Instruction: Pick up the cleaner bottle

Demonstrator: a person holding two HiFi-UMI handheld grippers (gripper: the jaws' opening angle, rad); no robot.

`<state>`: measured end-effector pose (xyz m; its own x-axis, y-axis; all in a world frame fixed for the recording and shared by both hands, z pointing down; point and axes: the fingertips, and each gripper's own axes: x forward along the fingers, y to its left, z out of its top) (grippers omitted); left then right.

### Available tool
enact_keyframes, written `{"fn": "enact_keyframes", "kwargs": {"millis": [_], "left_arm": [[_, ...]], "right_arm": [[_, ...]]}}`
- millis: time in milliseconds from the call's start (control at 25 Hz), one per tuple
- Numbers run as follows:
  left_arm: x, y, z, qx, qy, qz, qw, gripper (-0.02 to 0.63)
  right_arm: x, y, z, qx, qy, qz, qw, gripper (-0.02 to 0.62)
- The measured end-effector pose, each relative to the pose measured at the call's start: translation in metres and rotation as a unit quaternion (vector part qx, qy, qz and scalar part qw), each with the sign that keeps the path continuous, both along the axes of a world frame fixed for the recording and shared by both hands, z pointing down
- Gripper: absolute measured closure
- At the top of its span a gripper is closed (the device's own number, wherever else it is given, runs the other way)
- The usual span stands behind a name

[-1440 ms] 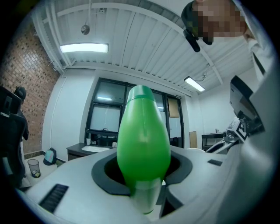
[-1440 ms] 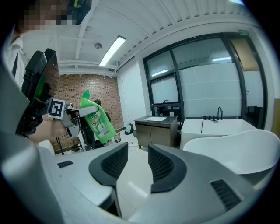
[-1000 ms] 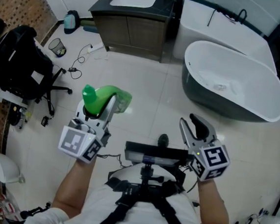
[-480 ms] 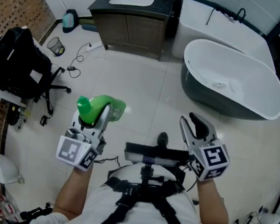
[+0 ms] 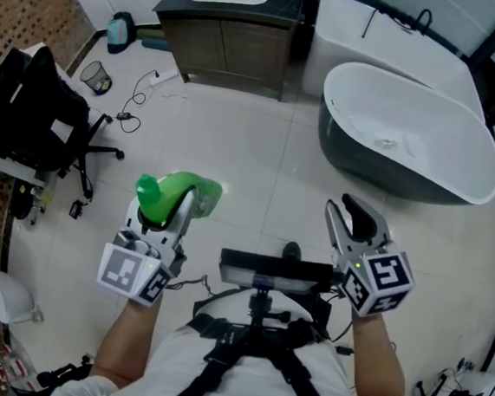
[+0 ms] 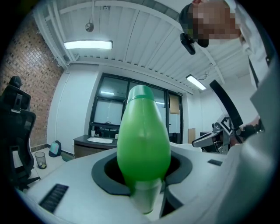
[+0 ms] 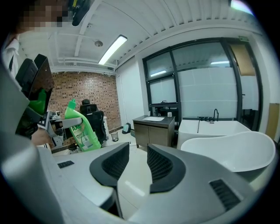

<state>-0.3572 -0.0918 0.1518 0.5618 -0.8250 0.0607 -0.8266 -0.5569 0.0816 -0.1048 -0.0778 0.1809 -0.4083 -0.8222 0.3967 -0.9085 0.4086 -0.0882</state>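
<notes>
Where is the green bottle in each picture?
Head view: green bottle, left of middle.
Left gripper view: bottle fills the centre, close up.
Right gripper view: bottle at the far left, small.
Shared landmark: the dark sink cabinet, in all three views.

Floor point(image 5: 260, 155): pale tiles
Upper right: white tub point(image 5: 411, 130)
Top: dark vanity point(image 5: 232, 39)
Left: black chair point(image 5: 29, 115)

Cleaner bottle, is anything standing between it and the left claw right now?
Nothing visible does. The left claw is closed on the green cleaner bottle, with the pads pressing on either side of its body, and it holds the bottle up in the air.
</notes>
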Motion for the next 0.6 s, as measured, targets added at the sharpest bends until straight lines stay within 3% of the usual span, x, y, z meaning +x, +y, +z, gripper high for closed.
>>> {"fn": "enact_keyframes", "kwargs": {"millis": [320, 600], "left_arm": [[0.02, 0.01, -0.008, -0.001, 0.0, -0.015, 0.9999, 0.44], [0.062, 0.028, -0.013, -0.004, -0.001, -0.024, 0.9997, 0.439]], "right_arm": [[0.019, 0.004, 0.003, -0.022, -0.008, -0.013, 1.0, 0.479], [0.056, 0.021, 0.007, -0.03, -0.013, -0.031, 0.999, 0.495]]}}
